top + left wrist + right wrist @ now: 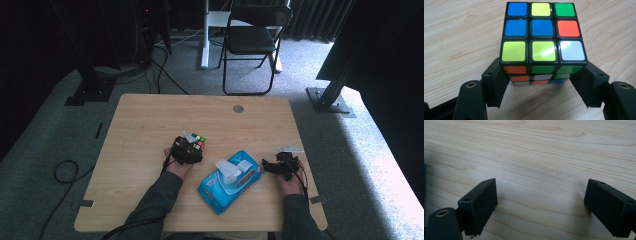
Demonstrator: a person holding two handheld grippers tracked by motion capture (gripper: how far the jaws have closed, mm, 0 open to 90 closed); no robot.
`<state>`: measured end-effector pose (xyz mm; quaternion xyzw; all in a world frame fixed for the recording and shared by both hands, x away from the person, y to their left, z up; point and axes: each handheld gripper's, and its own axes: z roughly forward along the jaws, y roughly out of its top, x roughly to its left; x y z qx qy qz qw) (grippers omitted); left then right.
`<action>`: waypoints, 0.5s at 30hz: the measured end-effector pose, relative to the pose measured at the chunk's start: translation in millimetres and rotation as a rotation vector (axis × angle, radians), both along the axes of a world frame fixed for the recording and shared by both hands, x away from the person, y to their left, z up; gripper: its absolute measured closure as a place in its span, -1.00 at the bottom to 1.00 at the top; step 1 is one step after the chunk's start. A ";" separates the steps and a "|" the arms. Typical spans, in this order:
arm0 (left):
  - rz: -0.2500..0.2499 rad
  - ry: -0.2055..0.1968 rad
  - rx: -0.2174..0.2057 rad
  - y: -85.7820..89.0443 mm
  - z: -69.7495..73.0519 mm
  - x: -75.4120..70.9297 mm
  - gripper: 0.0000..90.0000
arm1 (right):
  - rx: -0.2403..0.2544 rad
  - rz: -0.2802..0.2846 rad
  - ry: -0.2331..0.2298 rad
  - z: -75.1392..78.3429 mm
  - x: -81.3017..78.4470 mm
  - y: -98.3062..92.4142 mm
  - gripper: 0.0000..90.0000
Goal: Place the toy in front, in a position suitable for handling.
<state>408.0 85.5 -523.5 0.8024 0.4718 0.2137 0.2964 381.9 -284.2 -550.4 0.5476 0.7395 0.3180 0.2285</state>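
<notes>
**Table Stock: One Cube, One Wipes Pack, Two Grippers**

Puzzle cube (pixel 543 42): one, three-by-three, black-framed. It stood on the wooden table (pixel 145 125) left of centre. Its top face showed blue, yellow and green in the far row, blue, blue and red in the middle row, and yellow, yellow and white in the near row. The near side face showed orange, green, white and blue stickers.

Wet-wipes pack (pixel 229 181): one, blue, lying slantwise just right of the cube, its white lid flap raised and a wipe standing out of the opening.

Grippers: two, each held in one hand.

Left gripper (pixel 541 82): one. Its jaws were spread wide, one on each side of the cube's near lower corners. The cube sat between them, its near face toward the gripper body. The left jaw lay against or very close to the cube's left edge; the right jaw stood just beside its right edge. Whether the pads pressed on the cube could not be told.

Right gripper (pixel 541 202): one, spread wide, with only bare table between its jaws. In the high view it lay at the pack's right end, pointing toward it.

Folding chair (pixel 252 37): one, black, on the carpet beyond the table
</notes>
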 end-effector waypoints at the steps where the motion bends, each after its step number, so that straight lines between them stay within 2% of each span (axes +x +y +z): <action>1: 0.000 0.000 0.000 0.0 0.0 0.0 -0.26 | 0.000 0.000 0.000 0.0 0.0 0.0 -0.76; 10: -0.036 -0.004 0.008 7.6 0.3 -13.6 -0.25 | 0.000 0.000 0.000 0.0 0.0 0.0 -0.76; 14: -0.054 -0.001 -0.012 15.9 -0.8 -21.0 -0.25 | 0.000 0.000 0.000 0.0 0.0 0.0 -0.76; 15: -0.060 0.003 -0.034 20.3 -1.9 -24.3 -0.26 | 0.000 0.000 0.001 0.1 -0.1 0.1 -0.76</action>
